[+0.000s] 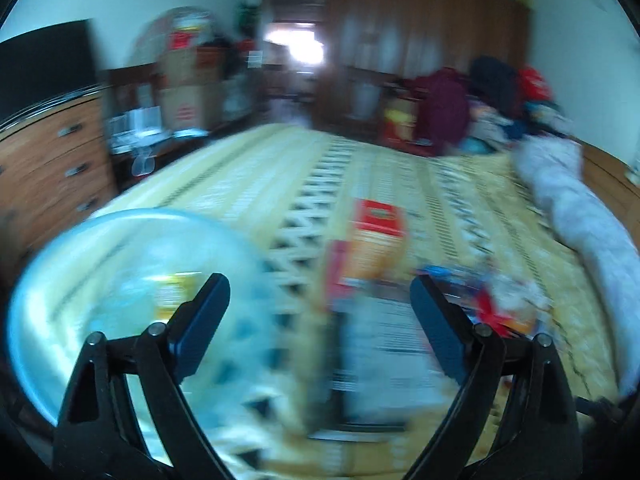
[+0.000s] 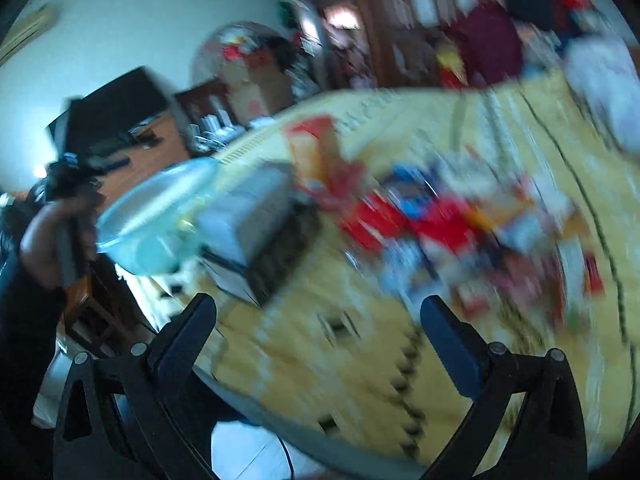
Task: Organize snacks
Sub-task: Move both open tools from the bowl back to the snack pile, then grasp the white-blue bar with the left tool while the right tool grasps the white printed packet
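Both of my pictures are coming out smeary. I am seeing a heap of snack packets on the bed, but the colours are running together and I cannot count them or read any words. The pale blue bowl is running off the left wrist picture's edge, and something yellow inside it is too blurry to name. The room behind is looking fuzzy too.

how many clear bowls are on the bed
1. The bowl sits at the bed's left edge, beside a grey box, left of the snack pile. Blur may hide others.
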`<state>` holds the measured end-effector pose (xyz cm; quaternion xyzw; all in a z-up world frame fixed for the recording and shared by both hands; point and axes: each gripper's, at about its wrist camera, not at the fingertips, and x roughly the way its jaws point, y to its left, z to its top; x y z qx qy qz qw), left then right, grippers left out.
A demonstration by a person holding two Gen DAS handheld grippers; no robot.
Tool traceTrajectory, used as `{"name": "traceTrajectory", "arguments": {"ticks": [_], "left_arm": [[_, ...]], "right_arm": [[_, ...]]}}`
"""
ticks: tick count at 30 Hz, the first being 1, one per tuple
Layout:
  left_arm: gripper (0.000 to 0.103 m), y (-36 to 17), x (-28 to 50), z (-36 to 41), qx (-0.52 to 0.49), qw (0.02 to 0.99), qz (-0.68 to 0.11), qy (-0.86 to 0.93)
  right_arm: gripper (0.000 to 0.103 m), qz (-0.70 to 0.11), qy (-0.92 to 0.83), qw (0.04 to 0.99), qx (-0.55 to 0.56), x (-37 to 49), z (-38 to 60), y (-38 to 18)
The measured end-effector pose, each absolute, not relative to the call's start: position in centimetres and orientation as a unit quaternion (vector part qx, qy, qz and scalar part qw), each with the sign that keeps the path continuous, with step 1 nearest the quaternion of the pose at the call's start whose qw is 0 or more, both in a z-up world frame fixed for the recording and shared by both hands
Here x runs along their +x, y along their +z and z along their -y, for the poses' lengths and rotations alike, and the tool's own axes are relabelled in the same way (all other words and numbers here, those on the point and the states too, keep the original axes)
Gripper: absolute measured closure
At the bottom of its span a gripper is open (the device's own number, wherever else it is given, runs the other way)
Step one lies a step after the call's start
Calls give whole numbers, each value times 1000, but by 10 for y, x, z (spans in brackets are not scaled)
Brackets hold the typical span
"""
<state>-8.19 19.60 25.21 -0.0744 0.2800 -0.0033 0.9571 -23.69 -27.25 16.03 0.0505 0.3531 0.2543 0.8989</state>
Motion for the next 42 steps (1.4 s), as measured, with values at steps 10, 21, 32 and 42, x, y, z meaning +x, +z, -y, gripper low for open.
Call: {"name": "traceTrajectory", "arguments": {"ticks": [10, 21, 32, 42], "left_arm": [[47, 104, -29, 25, 24, 842, -464, -274], [73, 28, 12, 82, 75, 824, -492, -268], [74, 41, -43, 23, 27, 828, -499, -255], [74, 34, -49, 6, -1, 826, -506, -248]], "right_arm": [[4, -427, 181, 874, 148, -237, 381, 97], [7, -442, 180, 864, 164, -237, 418, 75], [17, -423, 231, 873, 80, -173, 377, 75], [27, -459, 247, 853, -20, -88, 334, 28]]}}
